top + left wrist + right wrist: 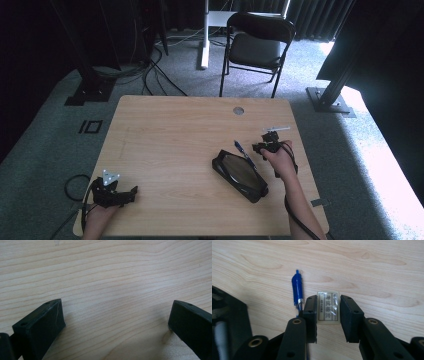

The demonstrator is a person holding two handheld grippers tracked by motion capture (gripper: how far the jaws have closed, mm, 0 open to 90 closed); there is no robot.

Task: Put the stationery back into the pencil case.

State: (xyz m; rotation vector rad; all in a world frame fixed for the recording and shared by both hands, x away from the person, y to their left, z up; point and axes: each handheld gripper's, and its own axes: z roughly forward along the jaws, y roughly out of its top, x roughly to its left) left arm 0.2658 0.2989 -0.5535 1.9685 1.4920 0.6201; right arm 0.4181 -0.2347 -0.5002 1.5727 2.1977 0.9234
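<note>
Both tools sit low over the tabletop (175,135) in the high view: the left tool (131,192) rests near the front left corner, held by a hand coming in from the bottom edge, well apart from everything else, while the right tool (257,147) is held toward the right side, just beside a black pencil case (240,175) that lies slantwise on the wood. A blue pen (245,151) lies along the case's far edge, close to that tool's tips. Beyond the tabletop stands a black folding chair (257,42) on grey carpet. From the left gripper view, the left tool (116,315) has its jaws spread wide, released, with bare wood grain between them. From the right gripper view, the right tool (328,315) brackets a small white eraser (328,307) in a printed sleeve; the jaws stand close on either side of it, and whether they press on it I cannot tell. The blue pen (297,290) lies just beside the left jaw, and the pencil case (227,322) fills the left edge.
</note>
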